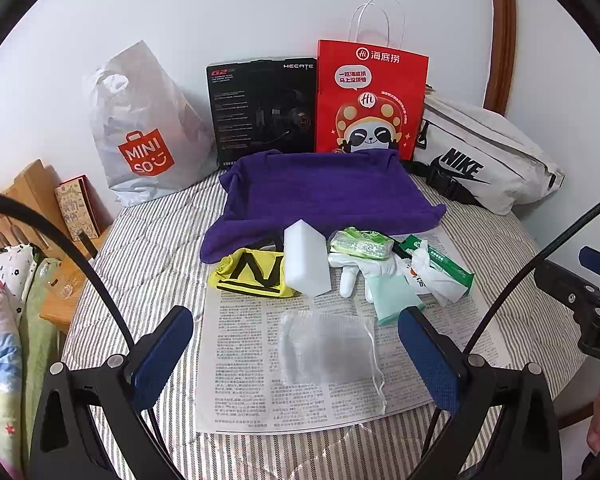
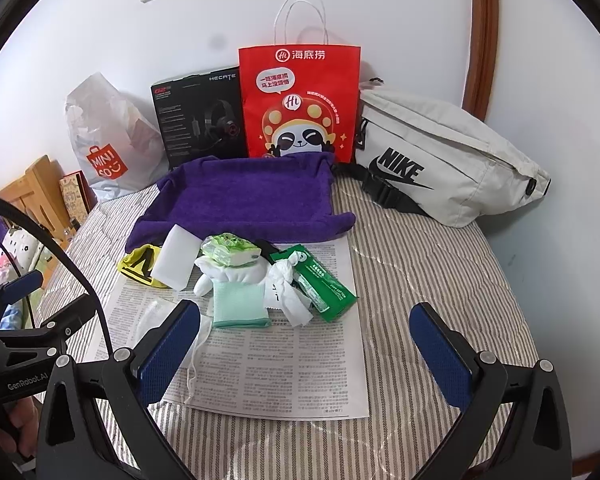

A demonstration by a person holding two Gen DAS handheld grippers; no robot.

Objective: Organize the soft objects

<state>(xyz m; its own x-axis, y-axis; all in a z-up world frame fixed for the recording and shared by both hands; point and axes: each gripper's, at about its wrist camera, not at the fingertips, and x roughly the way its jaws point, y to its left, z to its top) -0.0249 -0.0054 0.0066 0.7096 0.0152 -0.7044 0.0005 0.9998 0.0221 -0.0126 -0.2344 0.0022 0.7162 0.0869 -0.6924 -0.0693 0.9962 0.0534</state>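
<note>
Left gripper (image 1: 296, 354): fingers spread wide, holding nothing, poised above a clear mesh pouch (image 1: 326, 346) that lies flat on a sheet of newspaper (image 1: 240, 360). Right gripper (image 2: 306, 350): fingers likewise apart and empty, over the bare near part of the same newspaper.

Beyond the grippers, a cluster of soft items sits at the far end of the newspaper: a yellow cloth with black lettering (image 1: 252, 272), a white sponge block (image 1: 306, 256) just beside it, a green-wrapped packet (image 1: 362, 244) resting on a white glove (image 1: 360, 272), a pale green cloth (image 2: 240, 304), and a green wipes pack (image 2: 324, 284) with crumpled white material against it.

Behind the cluster, a purple towel-lined tray (image 2: 252, 196) stands with upturned edges; its visible interior holds no items.

Against the wall: a Miniso plastic bag (image 1: 144, 128), contents indistinct; a black headset box (image 1: 260, 108); a red paper bag (image 1: 370, 100), contents not visible; a white Nike waist bag (image 2: 440, 156), closed.
</note>
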